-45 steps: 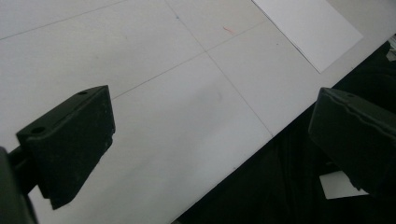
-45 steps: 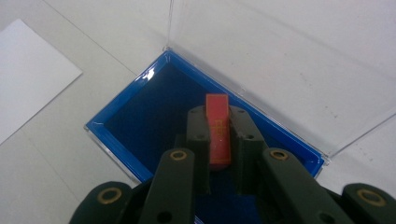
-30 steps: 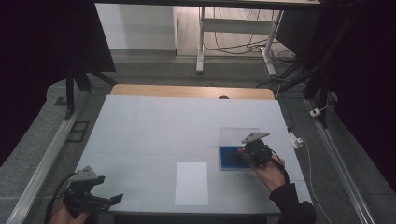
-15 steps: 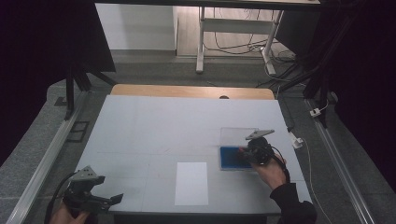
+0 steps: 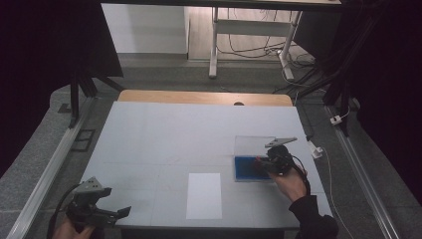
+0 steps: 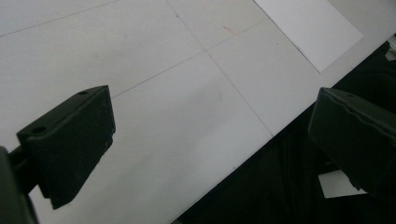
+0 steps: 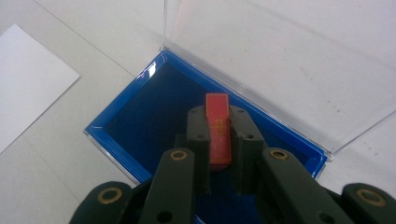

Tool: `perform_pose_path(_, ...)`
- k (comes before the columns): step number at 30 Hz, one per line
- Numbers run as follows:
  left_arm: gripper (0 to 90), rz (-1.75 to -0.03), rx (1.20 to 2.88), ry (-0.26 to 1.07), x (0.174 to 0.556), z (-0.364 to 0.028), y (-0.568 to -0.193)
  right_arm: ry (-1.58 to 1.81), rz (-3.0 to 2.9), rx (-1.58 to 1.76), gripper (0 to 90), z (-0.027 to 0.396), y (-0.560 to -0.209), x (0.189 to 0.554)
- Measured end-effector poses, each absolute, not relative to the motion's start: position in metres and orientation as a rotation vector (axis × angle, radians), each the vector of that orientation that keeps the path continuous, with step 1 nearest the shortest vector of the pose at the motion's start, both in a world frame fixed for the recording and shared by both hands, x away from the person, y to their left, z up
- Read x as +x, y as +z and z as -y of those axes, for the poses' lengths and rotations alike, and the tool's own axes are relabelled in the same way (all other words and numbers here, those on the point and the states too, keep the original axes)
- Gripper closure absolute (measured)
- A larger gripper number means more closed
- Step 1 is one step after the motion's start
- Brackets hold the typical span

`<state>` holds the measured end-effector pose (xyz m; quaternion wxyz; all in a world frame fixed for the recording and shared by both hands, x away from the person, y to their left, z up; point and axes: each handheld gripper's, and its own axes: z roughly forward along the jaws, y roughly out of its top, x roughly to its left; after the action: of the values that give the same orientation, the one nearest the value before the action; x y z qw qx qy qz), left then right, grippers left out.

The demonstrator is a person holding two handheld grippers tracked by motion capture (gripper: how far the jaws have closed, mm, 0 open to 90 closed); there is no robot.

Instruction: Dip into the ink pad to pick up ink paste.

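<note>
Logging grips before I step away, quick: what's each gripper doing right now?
Left gripper: open, nothing between its jaws, at the table's near edge.
Right gripper: shut on a small red piece over the blue case.

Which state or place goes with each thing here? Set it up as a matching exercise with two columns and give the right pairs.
Things:
1. right claw
2. left claw
3. blue tray
4. white sheet

States or places:
A. lies flat on the table near its front edge, touched by nothing
B. jaws wide apart, nothing between them
C. shut on a small red piece
D. lined in dark blue, with its clear lid swung open behind it

Pairs: 1-C, 2-B, 3-D, 4-A
</note>
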<state>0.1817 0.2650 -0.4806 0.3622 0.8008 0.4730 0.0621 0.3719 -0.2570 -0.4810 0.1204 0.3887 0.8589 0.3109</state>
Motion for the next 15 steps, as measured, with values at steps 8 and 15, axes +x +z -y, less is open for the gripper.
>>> perform_pose_path(8,0.6,-1.217,2.060,0.159,0.181,-0.265,-0.480,0.948,-2.461,1.121,80.4,0.261,-0.474,0.369)
perform_pose_path(15,0.4,-1.217,2.055,0.159,0.181,-0.266,-0.480,0.971,-2.471,1.089,80.3,0.262,-0.471,0.364)
